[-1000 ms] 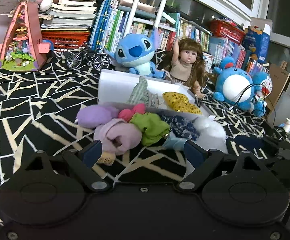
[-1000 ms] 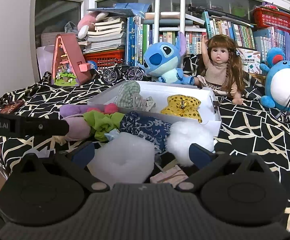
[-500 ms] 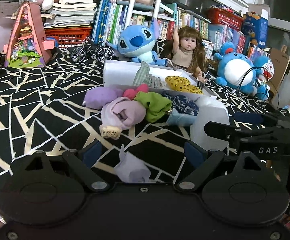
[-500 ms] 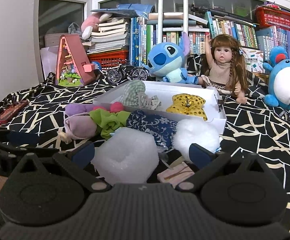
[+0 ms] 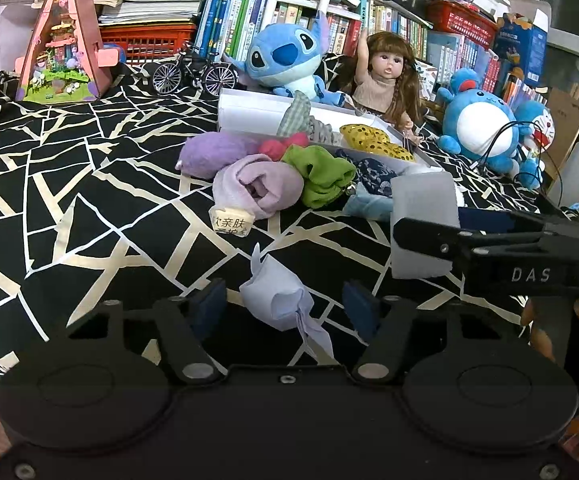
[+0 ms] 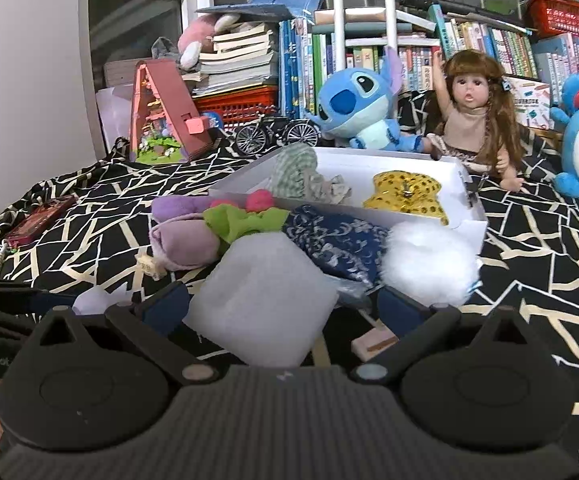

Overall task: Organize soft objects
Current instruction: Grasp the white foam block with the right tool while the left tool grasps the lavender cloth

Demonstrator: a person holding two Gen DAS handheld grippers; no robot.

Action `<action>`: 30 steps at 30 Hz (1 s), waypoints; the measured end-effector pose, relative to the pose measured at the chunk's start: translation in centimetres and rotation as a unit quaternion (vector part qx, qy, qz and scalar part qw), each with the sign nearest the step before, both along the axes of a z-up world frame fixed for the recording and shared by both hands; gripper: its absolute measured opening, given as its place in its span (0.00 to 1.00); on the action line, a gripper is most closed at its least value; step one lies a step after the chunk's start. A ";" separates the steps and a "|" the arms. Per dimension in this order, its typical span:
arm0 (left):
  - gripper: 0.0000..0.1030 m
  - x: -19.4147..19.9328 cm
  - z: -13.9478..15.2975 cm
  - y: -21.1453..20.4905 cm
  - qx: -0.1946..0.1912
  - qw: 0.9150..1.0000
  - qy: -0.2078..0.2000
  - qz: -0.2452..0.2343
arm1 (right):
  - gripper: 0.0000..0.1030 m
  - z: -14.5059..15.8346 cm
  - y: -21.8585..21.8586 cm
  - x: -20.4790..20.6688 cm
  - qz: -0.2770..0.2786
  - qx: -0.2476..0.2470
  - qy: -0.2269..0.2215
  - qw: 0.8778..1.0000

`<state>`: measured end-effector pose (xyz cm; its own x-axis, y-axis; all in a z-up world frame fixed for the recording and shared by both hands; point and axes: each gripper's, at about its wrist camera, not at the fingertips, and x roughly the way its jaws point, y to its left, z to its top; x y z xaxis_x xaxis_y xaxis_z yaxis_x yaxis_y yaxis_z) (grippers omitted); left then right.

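A small pale lilac pouch (image 5: pixel 277 300) lies on the black patterned cloth between the fingers of my left gripper (image 5: pixel 283 308). The jaws are closing, with a gap left on each side of it. A white foam block (image 6: pixel 265 312) sits between the wide fingers of my right gripper (image 6: pixel 285 308). It rests against the left finger, with a gap at the right pad. Beyond lie a lilac sock roll (image 5: pixel 257 188), green cloth (image 5: pixel 321 176), blue patterned fabric (image 6: pixel 337 240) and a white fluffy ball (image 6: pixel 429 268). The white box (image 6: pixel 369 164) holds a checked cloth (image 6: pixel 293 168) and a yellow sequinned bow (image 6: pixel 405 196).
A blue plush (image 5: pixel 285 60), a doll (image 5: pixel 385 80), a round blue plush (image 5: pixel 481 128), a model bicycle (image 5: pixel 193 74) and a pink toy house (image 5: pixel 65 44) line the back before shelves of books. A red flat case (image 6: pixel 37 220) lies far left. A small pink card (image 6: pixel 373 344) lies under the right gripper.
My left gripper drew back and lower from the pile; the lilac pouch came between its fingers and the jaws narrowed. The right gripper with the foam block entered the left view.
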<state>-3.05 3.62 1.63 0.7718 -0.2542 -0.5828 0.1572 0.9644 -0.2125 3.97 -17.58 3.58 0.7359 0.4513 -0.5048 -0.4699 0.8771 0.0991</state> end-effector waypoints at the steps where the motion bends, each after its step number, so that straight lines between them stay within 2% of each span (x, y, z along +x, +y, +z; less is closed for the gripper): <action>1: 0.53 0.0 0.0 0.0 0.000 1.000 0.000 0.000 | 1.00 -0.1 0.1 0.0 0.002 0.000 0.001 1.000; 7: 0.49 0.3 0.0 -0.1 -0.002 1.000 0.001 0.002 | 1.00 -0.5 0.8 0.4 0.009 0.008 0.018 1.000; 13: 0.47 0.6 0.0 0.0 -0.004 1.000 0.001 0.004 | 1.00 -0.9 1.0 1.3 0.008 0.037 0.052 0.998; 16: 0.41 0.8 -0.1 0.1 -0.007 1.000 0.001 0.007 | 0.99 -1.0 0.9 1.8 0.005 0.058 0.075 0.995; 18: 0.34 0.9 -0.2 0.1 -0.007 1.000 0.001 0.007 | 0.99 -1.0 0.8 2.3 0.001 0.073 0.093 0.993; 20: 0.34 0.9 -0.2 0.2 -0.008 1.000 0.001 0.007 | 0.98 -1.0 0.9 2.8 -0.006 0.083 0.108 0.991; 23: 0.34 1.1 -0.2 0.2 -0.012 1.000 0.001 0.007 | 0.93 -0.9 0.9 3.3 -0.008 0.104 0.129 0.986; 28: 0.34 1.0 0.0 0.2 -0.013 1.000 -0.005 0.005 | 0.72 -0.7 1.3 3.6 -0.003 0.114 0.143 0.983; 30: 0.33 1.0 0.2 0.3 -0.016 1.000 -0.009 0.006 | 0.70 -0.5 1.5 3.4 0.000 0.110 0.139 0.984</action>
<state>-2.08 3.94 1.84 0.7852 -0.2632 -0.5606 0.1503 0.9591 -0.2399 7.39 -16.11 3.09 0.5832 0.5713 -0.5775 -0.3971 0.8207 0.4109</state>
